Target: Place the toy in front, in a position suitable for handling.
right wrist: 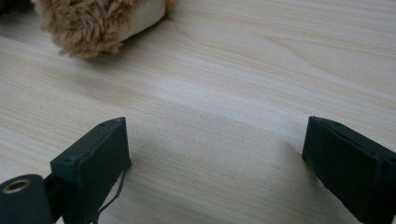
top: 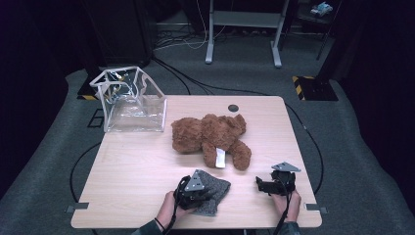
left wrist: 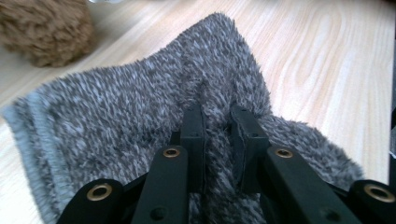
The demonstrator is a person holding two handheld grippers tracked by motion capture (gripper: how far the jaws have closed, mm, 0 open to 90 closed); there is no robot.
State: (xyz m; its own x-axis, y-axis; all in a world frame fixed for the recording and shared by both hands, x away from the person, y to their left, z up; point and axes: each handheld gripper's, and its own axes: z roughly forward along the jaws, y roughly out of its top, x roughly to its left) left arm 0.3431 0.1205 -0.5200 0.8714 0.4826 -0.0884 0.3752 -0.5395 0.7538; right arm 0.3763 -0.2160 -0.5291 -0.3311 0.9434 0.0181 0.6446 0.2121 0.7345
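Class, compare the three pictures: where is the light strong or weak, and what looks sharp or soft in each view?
High view: the table is lit while the room around it falls dark, and the clear bag catches glints. Left gripper view: the grey fuzzy cloth is crisp between the jaws, the teddy bear behind it soft. Right gripper view: wood grain bright, the jaws slightly blurred, casting faint shadows.

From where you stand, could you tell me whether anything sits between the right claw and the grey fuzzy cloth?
Nothing visible does. The right claw rests with its jaws open on bare table, and the grey fuzzy cloth lies just beside it, pinched in the left claw. The teddy bear lies farther back, off that line.
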